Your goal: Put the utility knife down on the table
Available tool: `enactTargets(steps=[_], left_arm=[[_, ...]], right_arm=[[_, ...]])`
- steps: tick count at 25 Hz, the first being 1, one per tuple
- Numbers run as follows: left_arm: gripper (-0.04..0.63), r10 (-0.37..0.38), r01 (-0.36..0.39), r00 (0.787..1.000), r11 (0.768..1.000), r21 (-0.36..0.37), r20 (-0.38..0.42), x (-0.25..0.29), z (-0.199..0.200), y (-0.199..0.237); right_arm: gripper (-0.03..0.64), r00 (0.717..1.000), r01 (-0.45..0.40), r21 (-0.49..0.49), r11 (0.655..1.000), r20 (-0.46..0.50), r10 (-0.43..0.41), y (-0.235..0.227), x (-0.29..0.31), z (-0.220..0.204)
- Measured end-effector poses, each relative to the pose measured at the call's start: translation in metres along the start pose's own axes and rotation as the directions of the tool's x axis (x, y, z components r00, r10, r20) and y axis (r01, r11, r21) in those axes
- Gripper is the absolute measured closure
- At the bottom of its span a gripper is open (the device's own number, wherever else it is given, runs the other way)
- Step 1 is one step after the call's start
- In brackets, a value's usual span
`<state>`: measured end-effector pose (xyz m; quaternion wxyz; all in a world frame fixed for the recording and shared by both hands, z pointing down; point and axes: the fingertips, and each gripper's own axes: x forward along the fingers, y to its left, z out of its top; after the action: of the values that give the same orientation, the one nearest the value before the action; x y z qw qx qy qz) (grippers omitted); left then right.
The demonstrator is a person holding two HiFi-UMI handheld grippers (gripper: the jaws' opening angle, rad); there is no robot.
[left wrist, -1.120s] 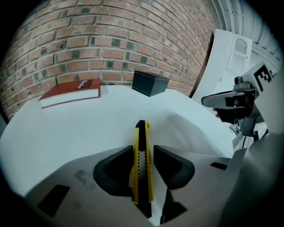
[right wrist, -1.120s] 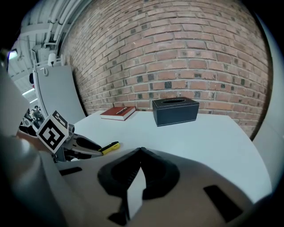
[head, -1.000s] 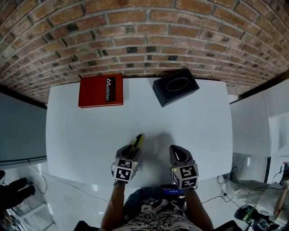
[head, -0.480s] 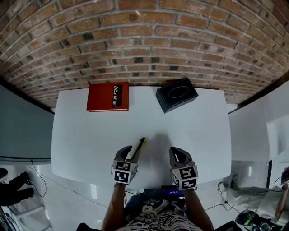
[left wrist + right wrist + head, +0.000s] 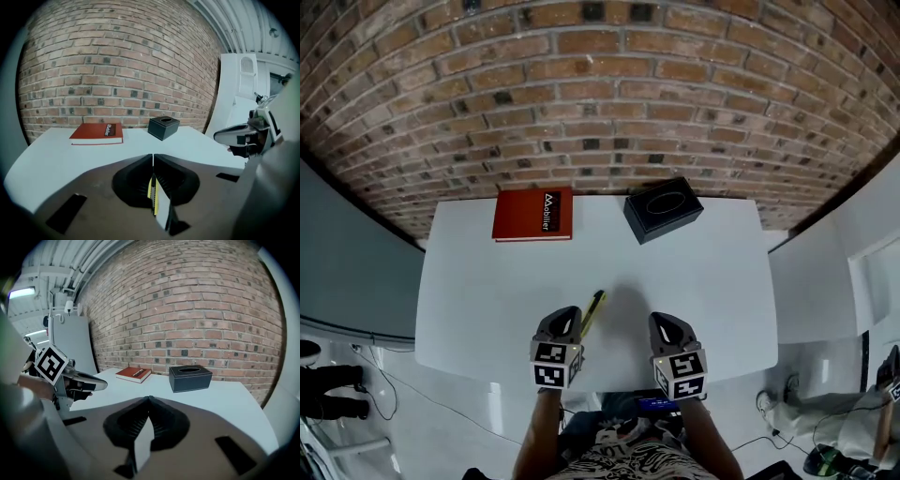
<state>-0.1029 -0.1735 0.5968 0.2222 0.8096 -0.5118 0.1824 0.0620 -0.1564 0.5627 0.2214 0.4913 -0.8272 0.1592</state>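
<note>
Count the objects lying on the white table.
3: a red book at the back left, a black box to its right, and a yellow utility knife near the front. None seem hidden.

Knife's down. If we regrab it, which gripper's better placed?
Left. The utility knife lies on the table right beside the left gripper, whose jaws just closed on nothing; the right gripper, also shut, sits farther off.

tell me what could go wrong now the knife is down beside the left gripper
1. The utility knife lies on the table right beside the left gripper, whose jaws have just closed on nothing; a careless move could knock it off the near edge.
2. The right gripper hangs close too and might sweep it.
3. Whether the blade is retracted can't be seen.
</note>
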Motion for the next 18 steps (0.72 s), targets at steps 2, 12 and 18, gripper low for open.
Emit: enactTargets(steps=[2,12,18], left_arm=[[0.578,-0.008,0.008,1.0,1.0,-0.017,0.025,-0.007,0.005,-0.003],[0.581,-0.045,0.047,0.99,0.999,-0.019,0.133,-0.049,0.038,-0.024],[0.581,-0.043,0.043,0.979,0.999,0.005,0.198,-0.071,0.051,-0.034]], right_arm=[[0.617,1.0,-0.001,-0.006,1.0,0.015,0.001,0.005,-0.005,0.002],[0.617,0.995,-0.004,-0.032,0.999,0.096,0.007,0.023,-0.033,0.024],[0.617,0.989,-0.008,-0.056,0.998,0.148,0.016,0.034,-0.054,0.034]])
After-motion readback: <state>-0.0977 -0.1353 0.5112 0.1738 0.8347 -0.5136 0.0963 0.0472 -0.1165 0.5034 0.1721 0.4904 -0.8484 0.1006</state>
